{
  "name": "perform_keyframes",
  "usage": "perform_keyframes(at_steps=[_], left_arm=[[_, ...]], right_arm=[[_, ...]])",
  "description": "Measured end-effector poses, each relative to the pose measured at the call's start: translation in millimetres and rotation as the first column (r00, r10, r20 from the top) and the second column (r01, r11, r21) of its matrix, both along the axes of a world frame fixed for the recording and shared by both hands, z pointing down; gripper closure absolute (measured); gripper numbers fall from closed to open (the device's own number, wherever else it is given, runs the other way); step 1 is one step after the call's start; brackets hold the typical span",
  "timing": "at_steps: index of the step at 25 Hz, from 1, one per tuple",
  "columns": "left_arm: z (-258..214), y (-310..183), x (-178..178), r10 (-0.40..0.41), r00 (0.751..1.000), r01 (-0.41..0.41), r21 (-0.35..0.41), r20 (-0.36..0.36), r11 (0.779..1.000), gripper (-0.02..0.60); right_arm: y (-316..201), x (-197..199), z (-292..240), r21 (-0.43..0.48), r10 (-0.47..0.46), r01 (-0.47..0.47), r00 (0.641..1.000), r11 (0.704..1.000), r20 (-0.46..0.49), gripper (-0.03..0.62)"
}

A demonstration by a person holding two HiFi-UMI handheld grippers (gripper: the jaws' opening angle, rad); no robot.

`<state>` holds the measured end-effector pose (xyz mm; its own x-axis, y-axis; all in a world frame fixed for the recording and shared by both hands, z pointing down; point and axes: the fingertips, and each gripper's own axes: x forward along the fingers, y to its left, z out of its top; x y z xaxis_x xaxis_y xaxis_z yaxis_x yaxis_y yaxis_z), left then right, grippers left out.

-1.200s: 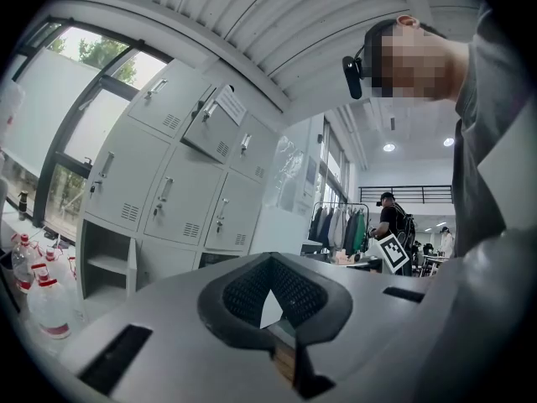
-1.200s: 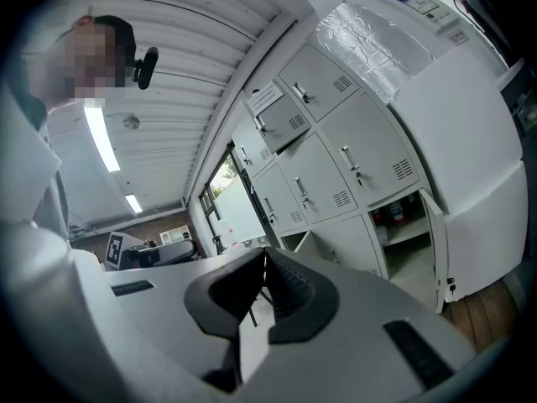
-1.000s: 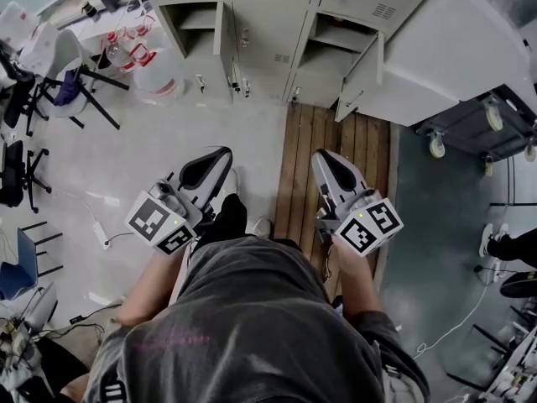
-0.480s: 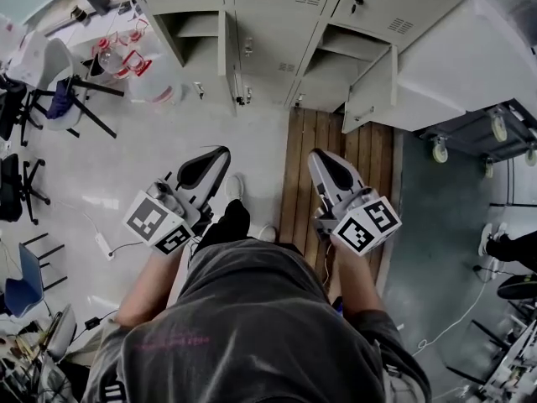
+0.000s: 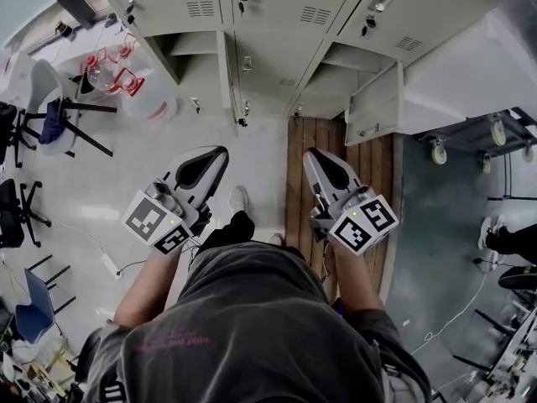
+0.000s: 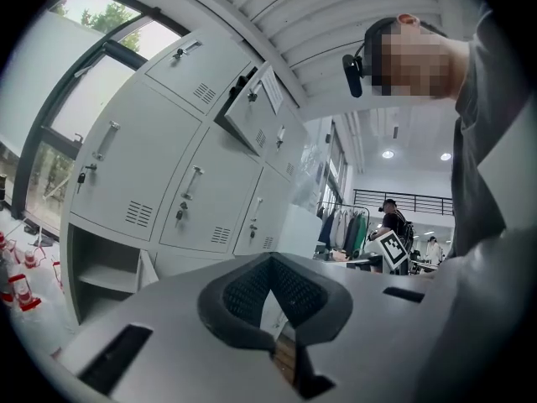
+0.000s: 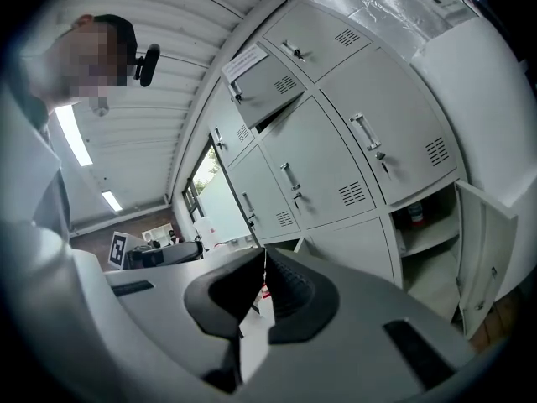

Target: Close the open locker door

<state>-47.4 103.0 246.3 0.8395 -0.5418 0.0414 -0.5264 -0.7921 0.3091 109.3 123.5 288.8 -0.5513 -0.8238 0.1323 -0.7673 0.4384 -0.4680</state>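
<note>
Locker door (image 5: 375, 107) swung out toward person (image 5: 252, 326), left gripper (image 5: 220, 151), right gripper (image 5: 309, 153), jaws clenched empty

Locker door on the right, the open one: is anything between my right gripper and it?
Nothing visible. Only bare wood floor lies between the right gripper and the door, and its swing back to the compartment looks clear.
</note>
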Motion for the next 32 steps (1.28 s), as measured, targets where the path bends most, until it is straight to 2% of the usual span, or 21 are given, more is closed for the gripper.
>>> perform_keyframes(at_steps=[15,22,32], left_arm=[[-1.2,-82.8,-26.3,0.100,0.995,-0.100,0.002,-0.023,0.995,0.568],[0.1,-92.3,-32.2,0.125,0.991,-0.125,0.006,-0.038,0.992,0.568],[3.0,-95.0,-44.1,0.107,0.993,-0.107,0.005,-0.049,0.994,0.568]], right_arm=[[-67.0,-26.4,-6.9,-0.003,0.105,-0.105,0.994,0.994,-0.027,0.571],[-71.8,-33.0,-6.9,-0.011,0.131,-0.131,0.990,0.991,-0.044,0.571],[-76.2,-38.6,-3.8,-0.025,0.127,-0.129,0.990,0.991,-0.066,0.571]])
